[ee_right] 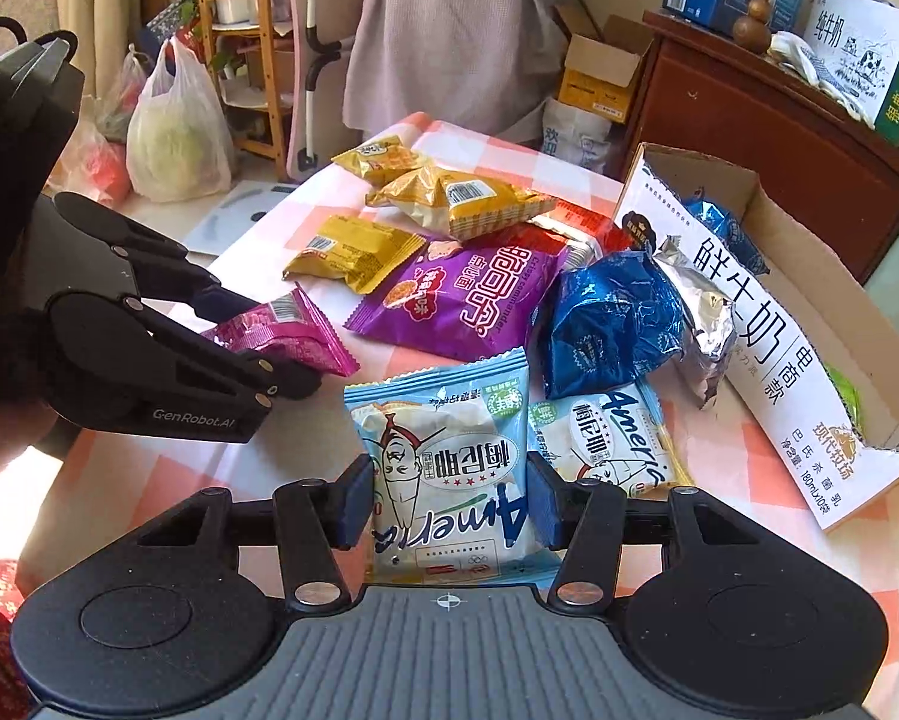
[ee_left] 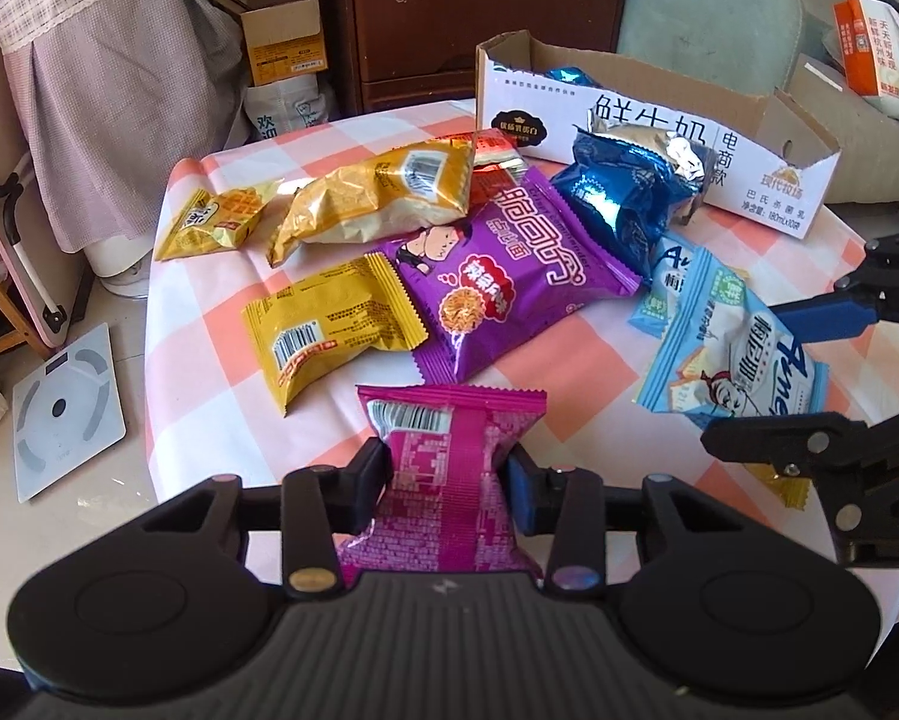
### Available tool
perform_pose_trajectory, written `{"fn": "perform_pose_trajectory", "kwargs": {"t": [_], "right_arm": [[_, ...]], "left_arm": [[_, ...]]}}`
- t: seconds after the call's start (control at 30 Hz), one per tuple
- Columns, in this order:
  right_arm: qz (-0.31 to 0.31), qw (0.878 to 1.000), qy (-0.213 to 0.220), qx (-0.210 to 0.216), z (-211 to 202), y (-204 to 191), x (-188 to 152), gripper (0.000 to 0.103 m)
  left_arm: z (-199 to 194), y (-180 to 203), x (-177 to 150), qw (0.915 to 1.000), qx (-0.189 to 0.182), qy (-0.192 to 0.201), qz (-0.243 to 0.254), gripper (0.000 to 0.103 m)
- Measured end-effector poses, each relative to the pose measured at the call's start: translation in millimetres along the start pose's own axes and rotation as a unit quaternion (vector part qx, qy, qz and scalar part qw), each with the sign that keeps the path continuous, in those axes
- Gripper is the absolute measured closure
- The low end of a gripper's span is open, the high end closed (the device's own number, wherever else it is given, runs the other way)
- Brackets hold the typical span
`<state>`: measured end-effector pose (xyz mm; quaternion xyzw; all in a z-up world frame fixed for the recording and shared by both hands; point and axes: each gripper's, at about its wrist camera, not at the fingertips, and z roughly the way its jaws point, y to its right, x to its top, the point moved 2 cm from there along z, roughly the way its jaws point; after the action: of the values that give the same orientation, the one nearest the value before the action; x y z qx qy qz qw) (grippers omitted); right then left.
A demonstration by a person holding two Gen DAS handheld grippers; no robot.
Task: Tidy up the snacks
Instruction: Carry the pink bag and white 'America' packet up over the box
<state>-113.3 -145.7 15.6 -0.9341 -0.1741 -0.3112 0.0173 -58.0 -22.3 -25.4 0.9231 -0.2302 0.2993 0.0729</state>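
Nearest, the left gripper (ee_left: 446,483) pinches a pink packet (ee_left: 449,456) at its waist, ready to carry. The right gripper (ee_right: 446,501) straddles a pale blue packet (ee_right: 449,468), probably gripping it. Both suit the carton (ee_left: 659,138) far right, already holding snacks.

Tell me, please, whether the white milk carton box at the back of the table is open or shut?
Open. The white milk carton box has no top, and its brown inside shows with a blue snack packet lying in it; the same shows in the left wrist view.

table (ee_left: 209,324), pink-check cloth | on it: milk carton box (ee_left: 659,138), purple pkt (ee_left: 509,276), yellow pkts (ee_left: 329,330)
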Motion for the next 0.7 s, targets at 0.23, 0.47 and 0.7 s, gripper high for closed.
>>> {"fn": "perform_pose_trajectory", "kwargs": {"t": [0.23,0.47,0.7], "right_arm": [[0.045,0.999,0.0,-0.018,4.0,13.5,6.4,0.052],[0.117,0.993,0.004,-0.035,3.7,34.3,11.1,0.052],[0.151,0.988,0.028,-0.036,-5.9,48.4,18.9,0.052]], "left_arm": [[-3.5,-11.4,5.2,0.9996,0.001,0.018,-0.023,0.063],[-9.4,-17.0,11.4,0.9986,-0.005,0.038,-0.037,0.063],[-18.9,-18.9,25.0,0.997,-0.007,0.063,-0.044,0.063]]}}
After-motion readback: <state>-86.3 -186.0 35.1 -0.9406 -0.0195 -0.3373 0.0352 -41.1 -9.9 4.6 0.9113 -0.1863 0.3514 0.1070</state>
